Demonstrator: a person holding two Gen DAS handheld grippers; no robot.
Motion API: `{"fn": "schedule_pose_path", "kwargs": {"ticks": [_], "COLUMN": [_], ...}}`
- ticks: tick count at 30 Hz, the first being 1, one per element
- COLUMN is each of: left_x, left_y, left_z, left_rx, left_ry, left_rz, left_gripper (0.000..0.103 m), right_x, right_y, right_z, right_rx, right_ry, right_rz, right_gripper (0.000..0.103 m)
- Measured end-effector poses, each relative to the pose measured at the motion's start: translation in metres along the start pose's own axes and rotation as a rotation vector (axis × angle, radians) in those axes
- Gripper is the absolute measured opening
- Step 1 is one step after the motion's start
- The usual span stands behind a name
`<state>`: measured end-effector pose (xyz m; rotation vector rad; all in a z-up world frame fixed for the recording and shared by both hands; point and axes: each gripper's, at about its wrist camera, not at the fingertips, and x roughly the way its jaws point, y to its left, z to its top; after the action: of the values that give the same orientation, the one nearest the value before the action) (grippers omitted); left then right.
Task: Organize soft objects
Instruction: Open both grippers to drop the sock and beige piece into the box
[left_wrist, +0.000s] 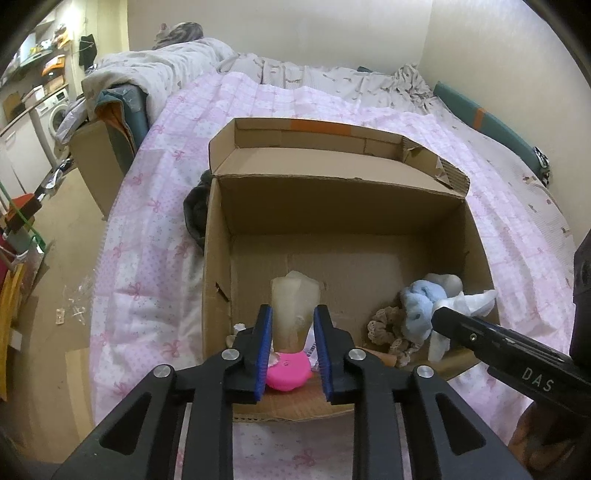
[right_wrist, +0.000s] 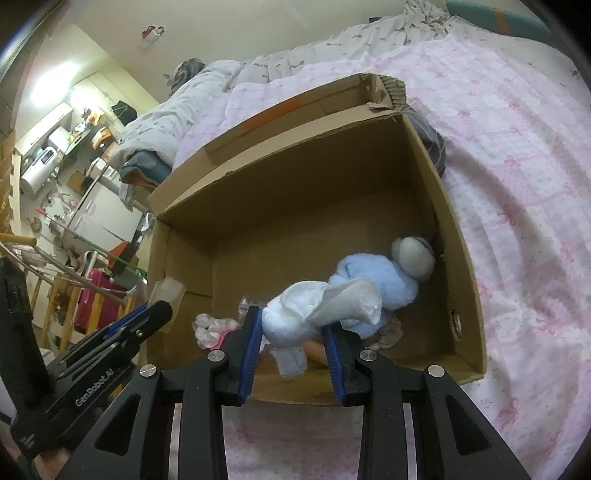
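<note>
The left gripper (left_wrist: 291, 332) was clamped on a pale translucent soft block (left_wrist: 294, 306), held upright over the near-left part of the open cardboard box (left_wrist: 218, 266), which sat on the bed (left_wrist: 147, 229) with its pink bow-print quilt. Only the left wrist view showed the pink toy (left_wrist: 290, 373) lying on the box floor just under that block, and the beige crocheted piece (left_wrist: 388, 328) at about 3 o'clock of it. At 9 o'clock of the box, a dark cloth (left_wrist: 195, 210) lay against the outer wall.

The right gripper (right_wrist: 291, 332) was closed on a crumpled white cloth (right_wrist: 295, 317), held over the near edge of the box. In the left wrist view that gripper came in from 4 o'clock, with only one black finger and the cloth's white tip visible. The right wrist view showed more: the light blue plush (right_wrist: 373, 280) lay on the box floor just beyond the white cloth, with its pale grey round end (right_wrist: 412, 256) toward the far-right corner at 1 o'clock. A torn hole (right_wrist: 455, 321) marked the right wall.
</note>
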<state>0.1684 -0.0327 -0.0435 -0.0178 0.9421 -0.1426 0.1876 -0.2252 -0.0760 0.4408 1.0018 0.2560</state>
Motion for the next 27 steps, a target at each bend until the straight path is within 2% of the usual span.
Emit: {"fn": "schedule_pose_path", "kwargs": {"ticks": [6, 7, 8, 9, 10, 11, 13, 14, 19, 22, 27], "left_x": [-0.003, -0.003, -0.003, -0.003, -0.004, -0.005, -0.011, -0.015, -0.031, -0.042, -0.061], "left_y": [-0.001, -0.001, -0.001, 0.0, -0.001, -0.001, -0.001, -0.003, -0.007, -0.002, 0.007], "left_z": [0.001, 0.001, 0.001, 0.002, 0.002, 0.003, 0.003, 0.004, 0.007, 0.009, 0.008], "left_rx": [0.001, -0.002, -0.005, -0.006, -0.008, -0.01, -0.012, -0.005, 0.019, 0.004, -0.015], "left_ry": [-0.006, -0.006, -0.007, -0.008, -0.01, -0.014, -0.046, -0.068, -0.136, -0.173, -0.201], "left_rz": [0.003, 0.003, 0.004, 0.004, 0.004, 0.005, 0.019, 0.02, 0.036, 0.037, 0.043], "left_gripper": [0.025, 0.026, 0.027, 0.029, 0.038, 0.053, 0.063, 0.063, 0.063, 0.063, 0.063], "right_x": [-0.002, -0.002, -0.004, -0.005, -0.007, -0.008, -0.011, -0.013, -0.036, -0.054, -0.071], "right_y": [-0.001, -0.001, -0.001, -0.001, -0.001, -0.001, 0.0, 0.0, 0.008, 0.016, 0.025], "right_z": [0.0, 0.0, 0.0, 0.0, 0.001, 0.001, 0.003, 0.004, 0.007, 0.006, 0.006], "right_rx": [-0.008, -0.007, -0.007, -0.007, -0.006, -0.005, -0.005, -0.005, -0.042, -0.078, -0.108], "right_ry": [-0.005, -0.009, -0.016, -0.026, -0.036, -0.044, -0.059, -0.066, -0.192, -0.281, -0.321], "right_rz": [-0.006, -0.007, -0.01, -0.008, -0.002, 0.003, 0.007, 0.007, -0.015, -0.044, -0.055], "right_gripper": [0.035, 0.038, 0.048, 0.053, 0.061, 0.066, 0.073, 0.079, 0.083, 0.103, 0.103]}}
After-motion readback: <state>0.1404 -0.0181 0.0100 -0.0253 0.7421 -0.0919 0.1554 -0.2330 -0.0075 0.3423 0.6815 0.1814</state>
